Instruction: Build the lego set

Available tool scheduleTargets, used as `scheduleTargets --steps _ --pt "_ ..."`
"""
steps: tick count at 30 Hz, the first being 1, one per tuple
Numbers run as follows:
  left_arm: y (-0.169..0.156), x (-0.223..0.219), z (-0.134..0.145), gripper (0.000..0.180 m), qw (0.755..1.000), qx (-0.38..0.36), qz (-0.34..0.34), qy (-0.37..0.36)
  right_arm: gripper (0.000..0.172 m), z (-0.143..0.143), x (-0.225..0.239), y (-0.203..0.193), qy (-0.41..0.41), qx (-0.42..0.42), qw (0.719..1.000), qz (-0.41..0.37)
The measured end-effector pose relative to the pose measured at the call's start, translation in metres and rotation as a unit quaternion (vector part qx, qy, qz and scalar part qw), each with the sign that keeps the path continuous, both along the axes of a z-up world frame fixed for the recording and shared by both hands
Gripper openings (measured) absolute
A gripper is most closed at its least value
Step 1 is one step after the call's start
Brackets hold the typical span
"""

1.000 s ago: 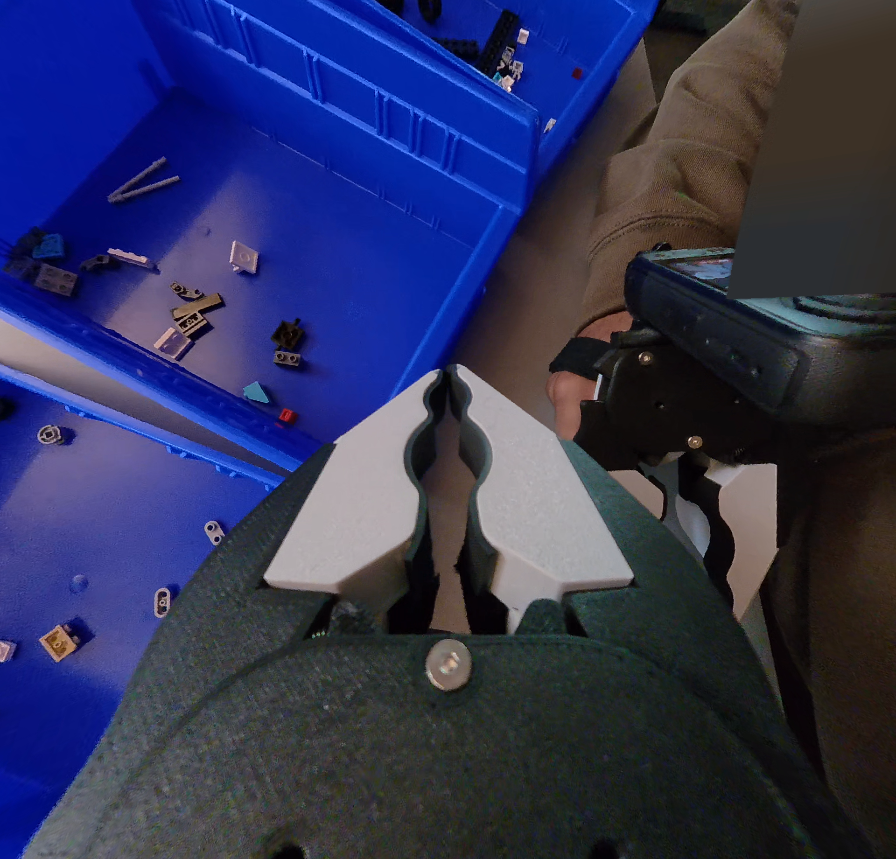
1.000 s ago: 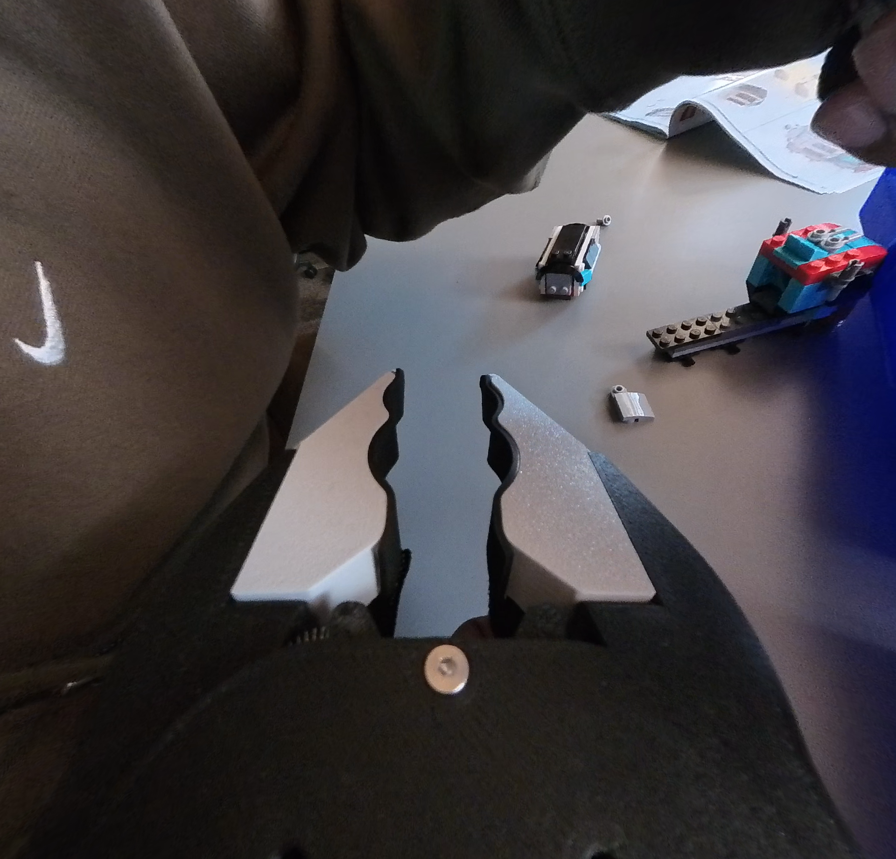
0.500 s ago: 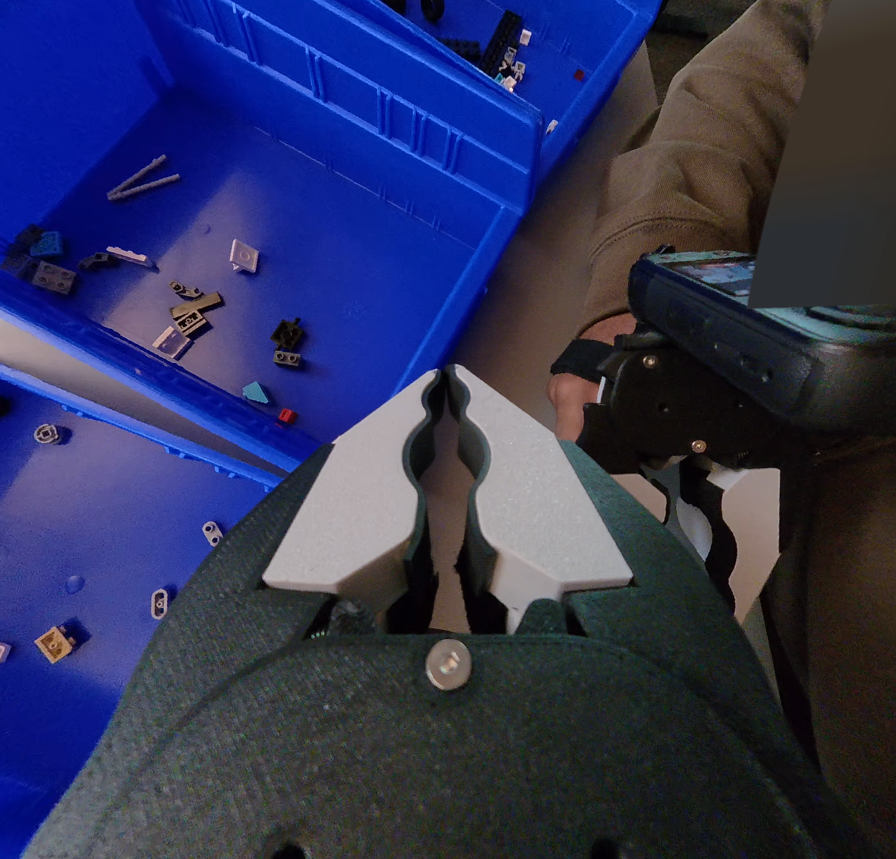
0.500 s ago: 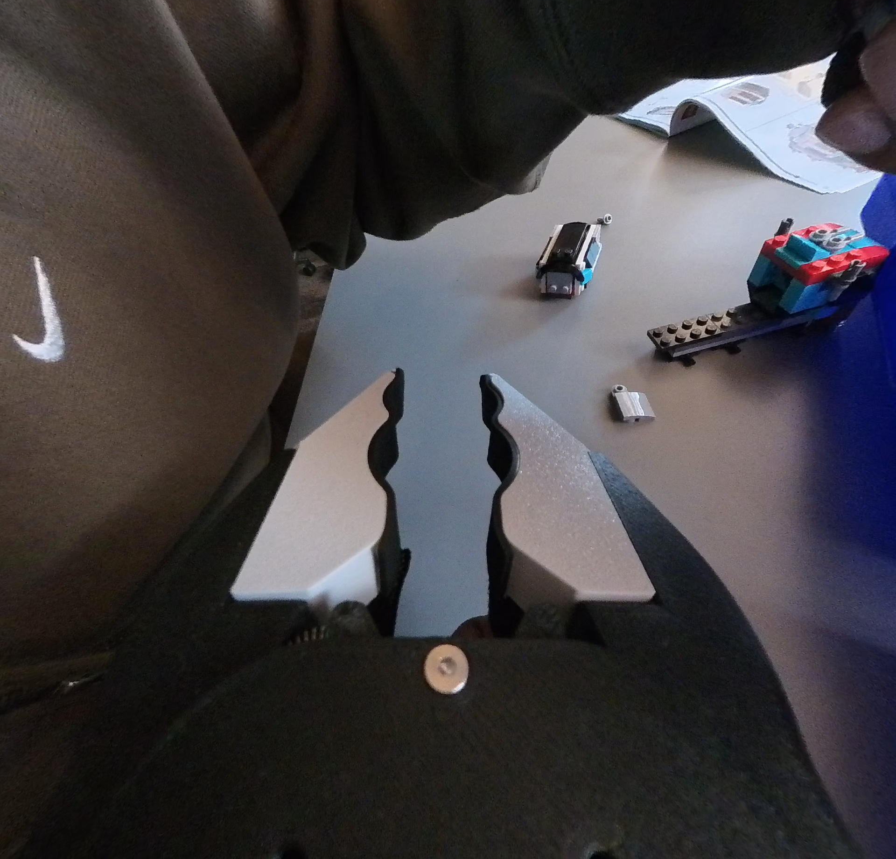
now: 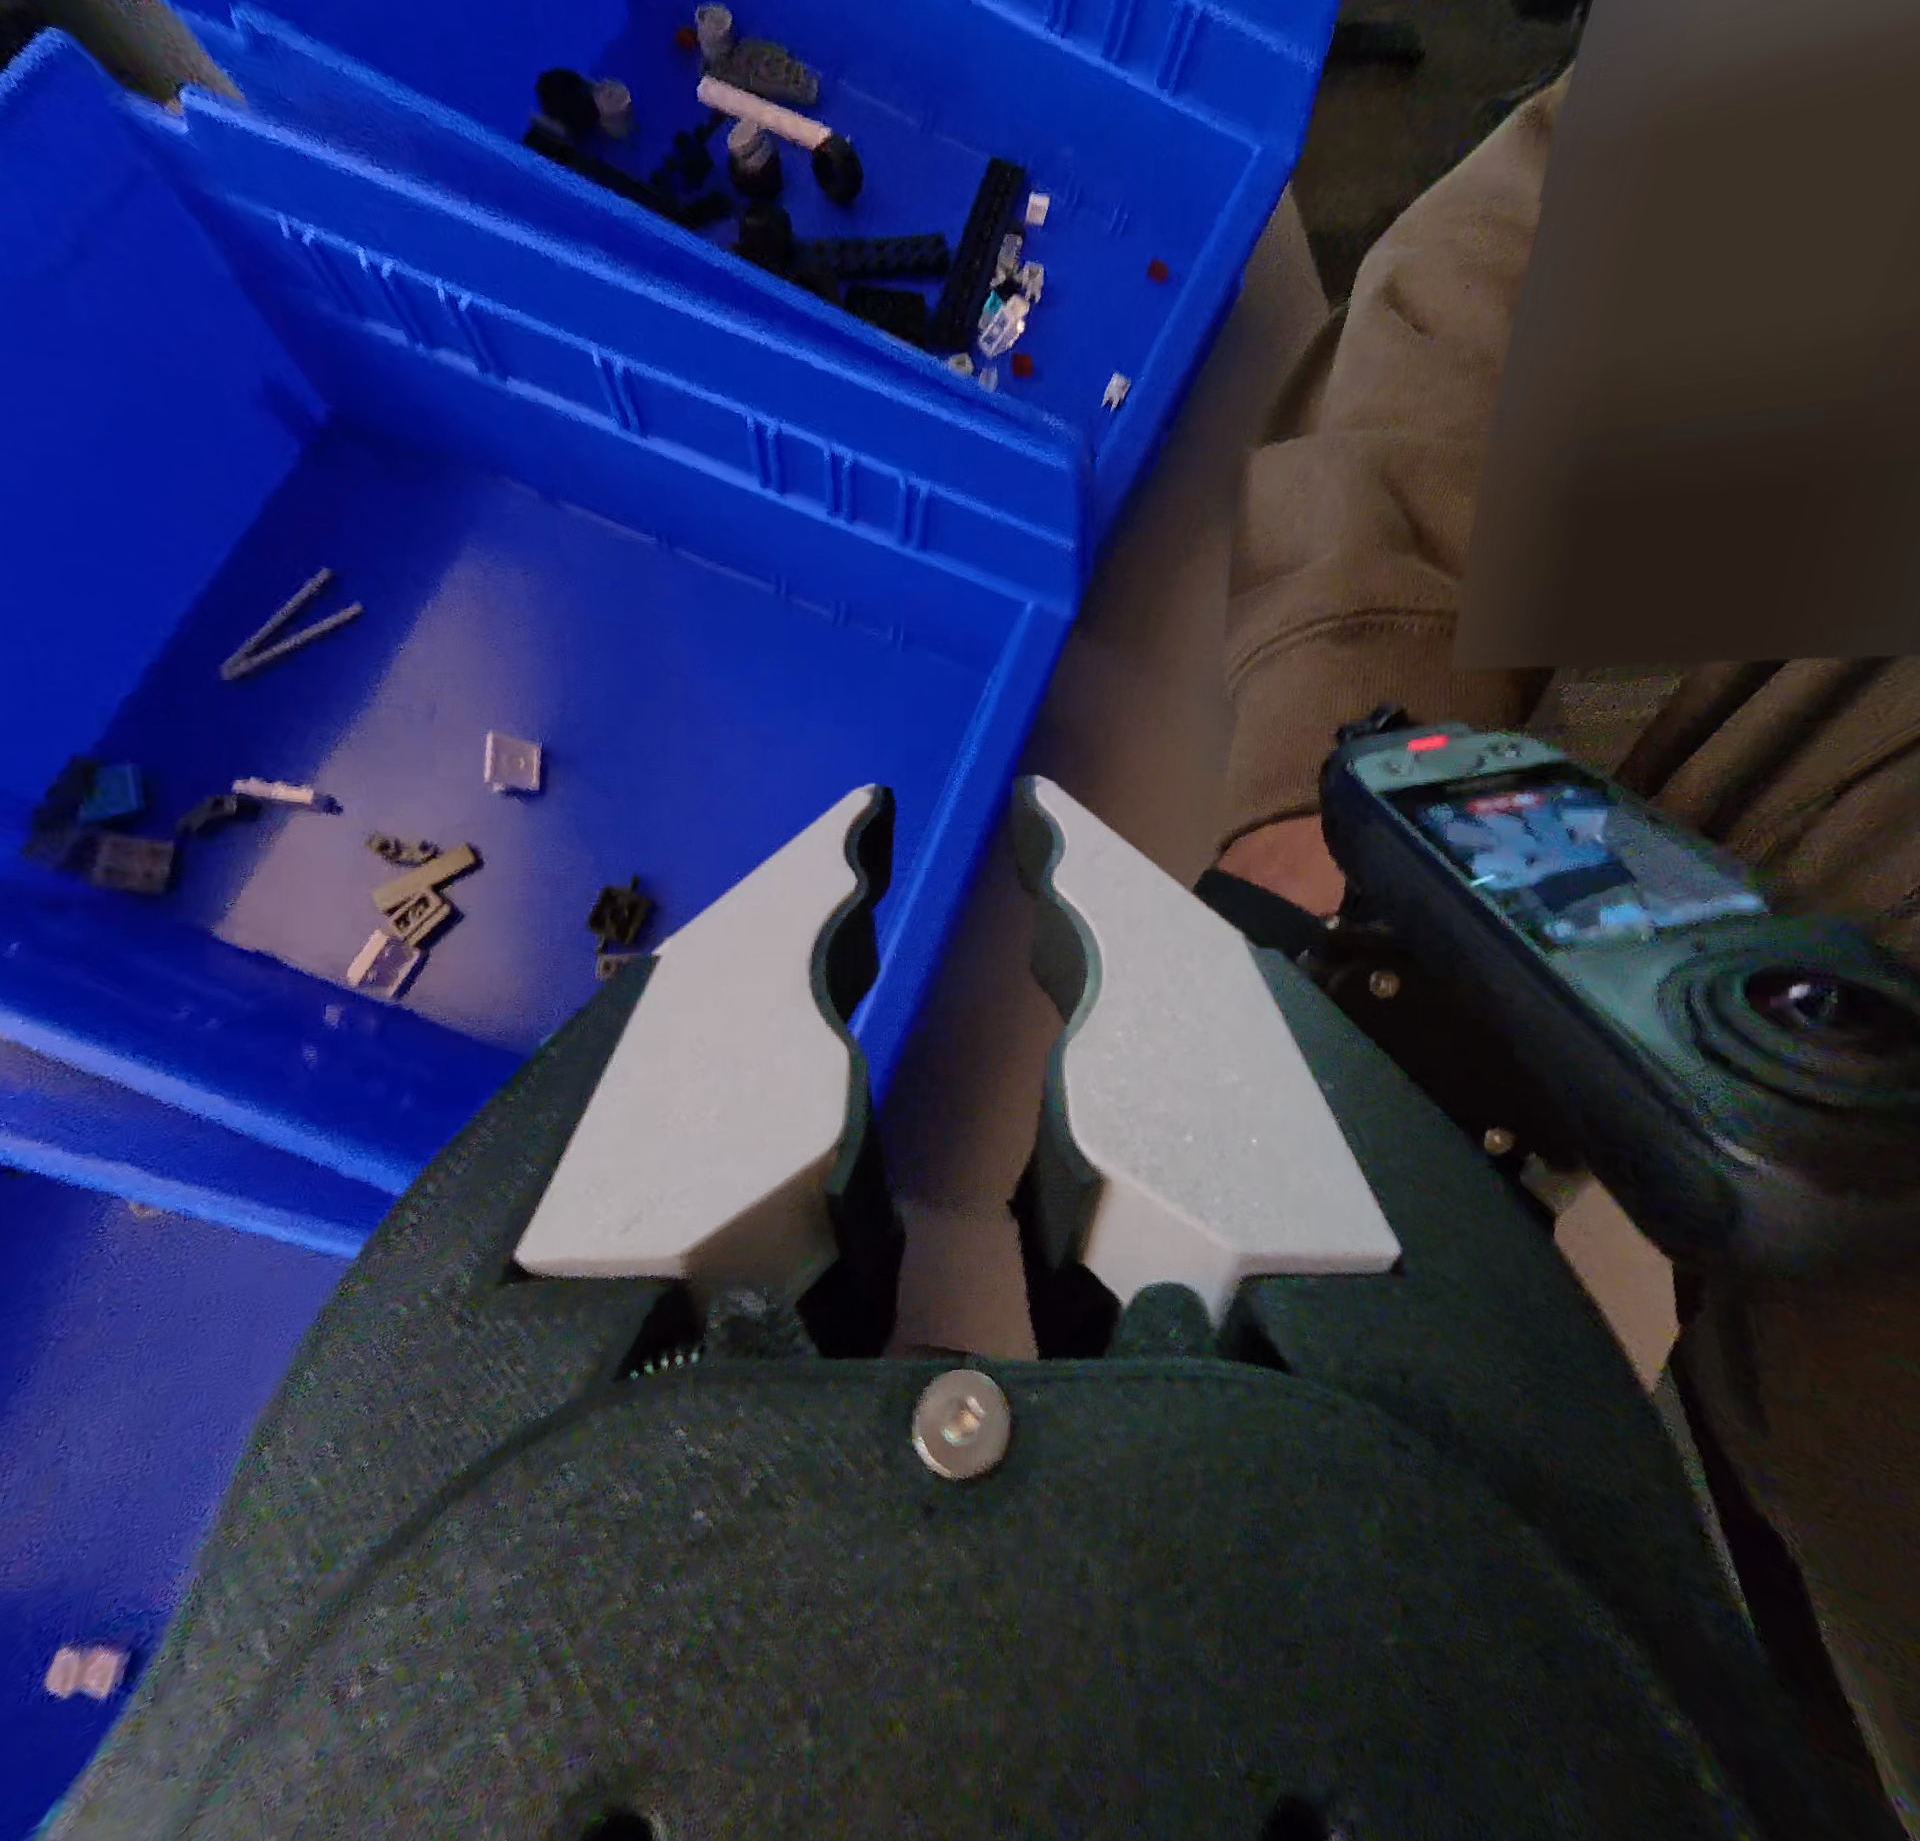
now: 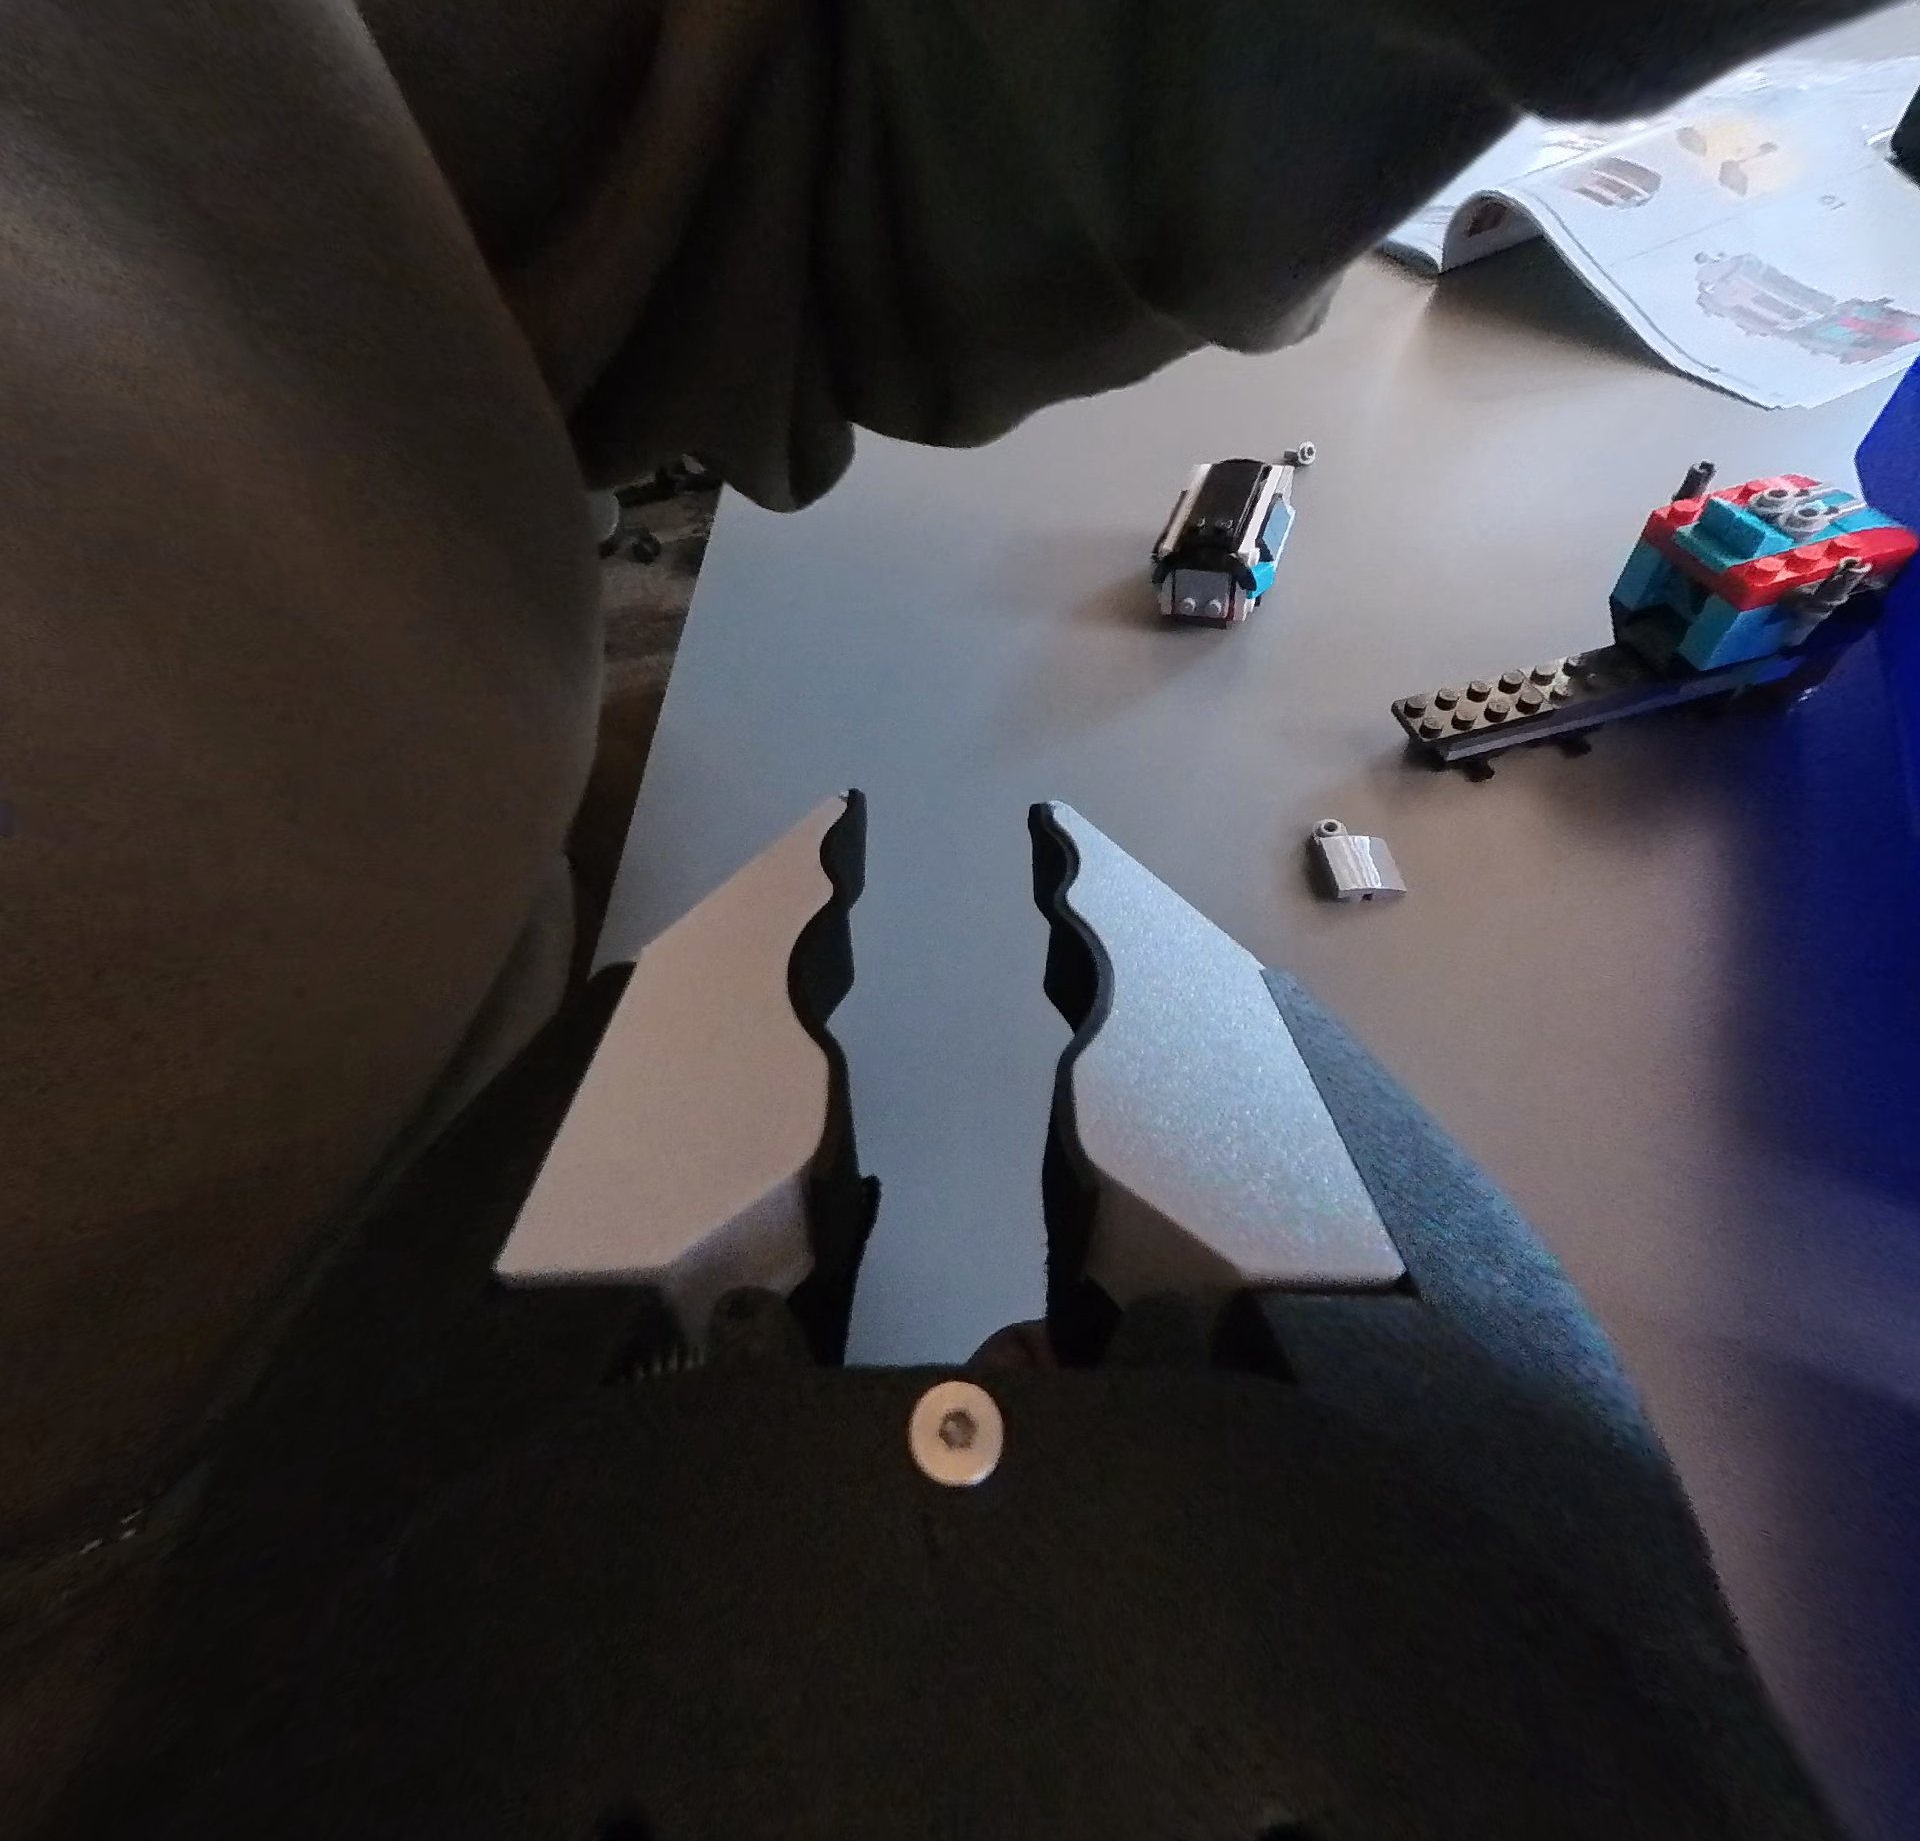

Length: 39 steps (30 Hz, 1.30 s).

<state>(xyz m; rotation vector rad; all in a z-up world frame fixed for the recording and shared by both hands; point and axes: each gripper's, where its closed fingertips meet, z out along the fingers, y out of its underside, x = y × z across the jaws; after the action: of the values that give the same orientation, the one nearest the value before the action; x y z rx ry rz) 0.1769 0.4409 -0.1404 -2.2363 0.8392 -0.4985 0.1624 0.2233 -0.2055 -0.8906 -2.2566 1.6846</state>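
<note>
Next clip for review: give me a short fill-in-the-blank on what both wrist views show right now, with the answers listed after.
1. Both the left gripper and the right gripper have their jaws ____ with nothing between them.
2. The loose brick pieces lie inside bins coloured ____.
3. The small grey piece lies on the ____, apart from the right gripper.
4. The open instruction booklet lies on the table beyond the red and ____ brick model.

Answers: open; blue; table; turquoise
</note>
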Motion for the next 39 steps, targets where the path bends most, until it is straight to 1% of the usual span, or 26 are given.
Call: scheduleTargets --steps 4,11,15,19,21,24,25,27,29,32,39 --pt "0.015 0.011 0.010 0.037 1.000 0.019 -0.005 -0.025 0.033 0.000 0.000 0.000 0.001 0.000 1.000 -0.001" --pt "0.031 0.026 0.017 0.043 0.999 0.036 -0.022 -0.029 0.033 0.000 0.001 0.000 0.001 0.001 1.000 0.000" --pt "0.037 0.037 0.016 0.042 0.998 0.030 -0.047 -0.014 0.033 -0.001 0.001 0.000 -0.003 0.002 1.000 0.000" --pt "0.051 0.055 0.015 0.041 0.994 0.012 -0.102 0.042 0.033 -0.002 0.000 0.000 -0.006 0.003 1.000 0.000" --pt "0.055 0.067 0.021 0.029 0.989 0.016 -0.136 0.049 0.033 -0.002 0.000 0.000 -0.003 0.004 1.000 -0.001" --pt "0.048 0.088 0.036 0.005 0.980 0.031 -0.197 0.006 0.033 -0.002 0.001 -0.001 0.002 0.011 1.000 -0.001" --pt "0.042 0.094 0.041 0.001 0.974 0.041 -0.221 -0.012 0.033 -0.002 0.002 -0.001 0.004 0.013 1.000 0.000" --pt "0.026 0.102 0.048 0.001 0.961 0.064 -0.265 -0.041 0.033 -0.003 0.003 -0.002 0.005 0.016 1.000 0.002" --pt "0.013 0.105 0.051 0.001 0.951 0.088 -0.290 -0.060 0.033 -0.003 0.004 -0.002 0.006 0.018 1.000 0.002" --pt "0.003 0.104 0.051 0.001 0.948 0.109 -0.288 -0.079 0.033 -0.004 0.005 -0.002 0.006 0.020 1.000 0.003" --pt "-0.001 0.097 0.049 0.001 0.953 0.107 -0.271 -0.086 0.033 -0.004 0.005 -0.002 0.005 0.022 1.000 0.004"
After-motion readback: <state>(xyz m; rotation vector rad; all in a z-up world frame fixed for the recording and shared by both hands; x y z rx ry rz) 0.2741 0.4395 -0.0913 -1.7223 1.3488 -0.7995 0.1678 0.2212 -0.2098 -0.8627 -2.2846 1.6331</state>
